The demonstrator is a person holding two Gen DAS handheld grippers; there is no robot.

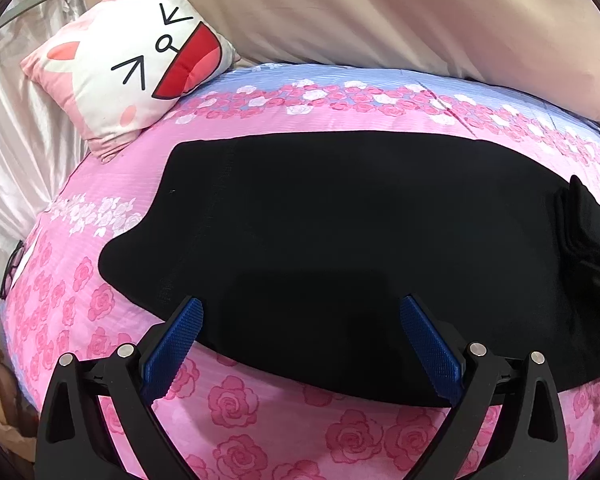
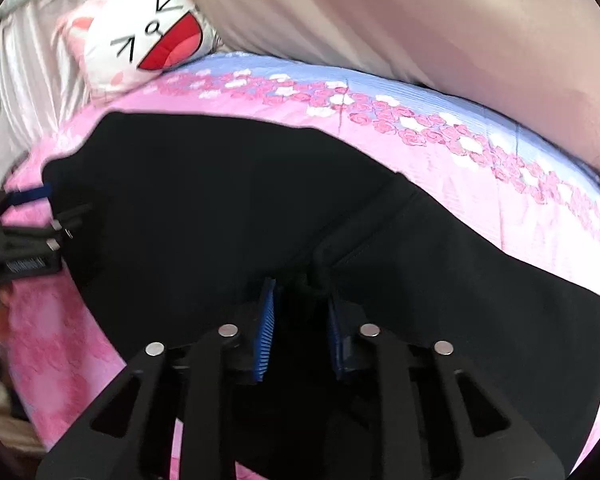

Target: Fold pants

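Black pants (image 1: 340, 232) lie spread on a pink rose-print bed cover (image 1: 260, 420). In the left wrist view my left gripper (image 1: 302, 308) is open and empty, its blue pads over the near edge of the pants. In the right wrist view my right gripper (image 2: 302, 300) is shut on a bunched fold of the pants (image 2: 260, 200) and lifts it a little. The right gripper also shows at the right edge of the left wrist view (image 1: 592, 248), and the left gripper shows at the left edge of the right wrist view (image 2: 28, 216).
A white and pink cat-face cushion (image 1: 140, 68) lies at the far left of the bed. A large beige pillow (image 1: 380, 12) runs along the back. Satin fabric (image 1: 12, 120) hangs at the left. Dark-framed glasses (image 1: 12, 272) lie at the bed's left edge.
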